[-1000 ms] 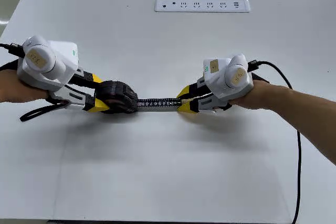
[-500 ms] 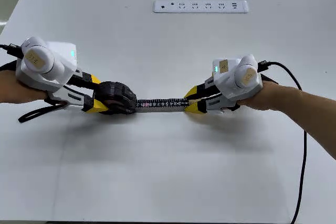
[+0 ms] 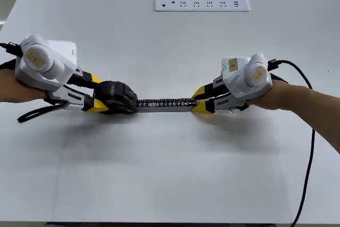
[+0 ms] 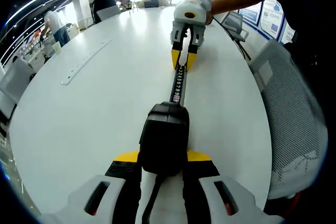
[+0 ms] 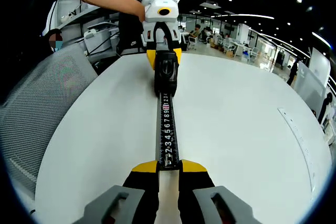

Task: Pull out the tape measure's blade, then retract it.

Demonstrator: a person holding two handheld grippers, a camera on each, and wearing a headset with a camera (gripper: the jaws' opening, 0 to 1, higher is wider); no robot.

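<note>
Hook end of the blade (image 3: 164,102) was hidden between the right gripper's (image 3: 200,100) fingers, closed on it. Left gripper (image 3: 98,93) clamped the tape measure (image 3: 119,97) between its fingers. Both grippers faced each other, level, blade straight between them over the desk (image 3: 159,174).

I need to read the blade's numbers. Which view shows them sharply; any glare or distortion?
Right gripper view: blade numerals sharp, legible; fisheye curves the table. Head view: markings too small, soft light. Left gripper view: numerals tiny, bright glare up top.
</note>
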